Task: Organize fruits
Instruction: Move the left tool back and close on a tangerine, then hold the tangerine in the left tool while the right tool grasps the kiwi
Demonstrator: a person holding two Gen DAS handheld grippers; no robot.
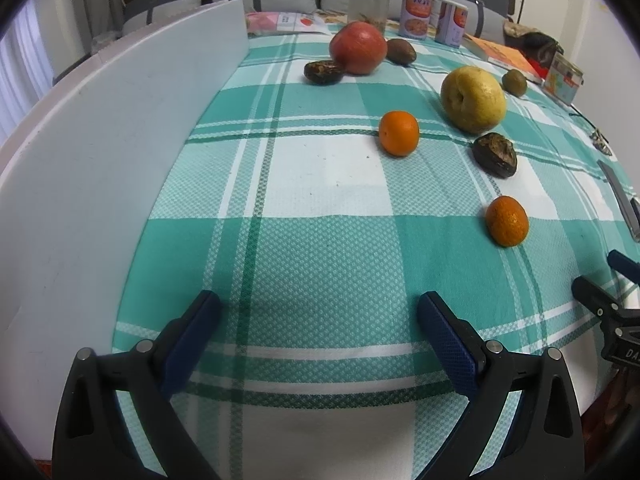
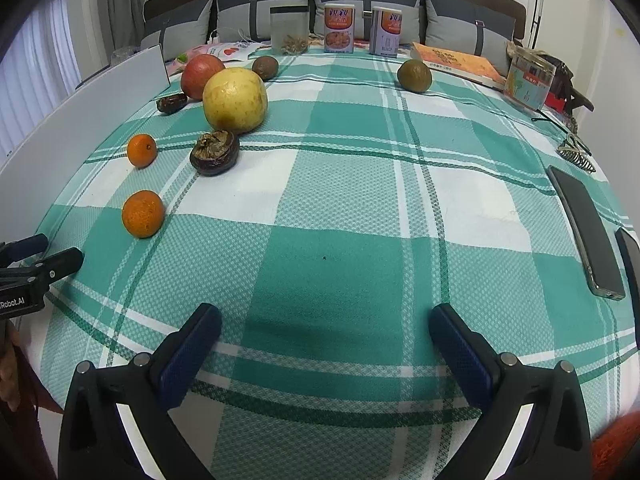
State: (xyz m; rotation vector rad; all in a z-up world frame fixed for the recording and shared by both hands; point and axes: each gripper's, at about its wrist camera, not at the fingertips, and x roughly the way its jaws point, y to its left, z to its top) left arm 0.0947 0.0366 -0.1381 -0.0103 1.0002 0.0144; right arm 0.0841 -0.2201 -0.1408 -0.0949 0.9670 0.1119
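Observation:
Fruits lie scattered on a green checked tablecloth (image 1: 320, 248). In the left wrist view I see a red apple (image 1: 358, 48), a yellow pear (image 1: 473, 99), two oranges (image 1: 399, 133) (image 1: 507, 221) and dark wrinkled fruits (image 1: 495, 155) (image 1: 323, 72) (image 1: 401, 51). My left gripper (image 1: 320, 312) is open and empty near the table's front edge. My right gripper (image 2: 326, 324) is open and empty too, right of the left one. In the right wrist view the pear (image 2: 235, 100), apple (image 2: 200, 76), oranges (image 2: 143, 213) (image 2: 141, 150) and a green-brown fruit (image 2: 414, 75) show.
A white board (image 1: 100, 168) stands along the left edge. Cans (image 2: 339, 28), a jar (image 2: 289, 30), a book (image 2: 460, 62) and a box (image 2: 528, 80) stand at the back. Two phones (image 2: 586, 232) lie at the right edge. The left gripper (image 2: 40, 264) shows at the right wrist view's left edge.

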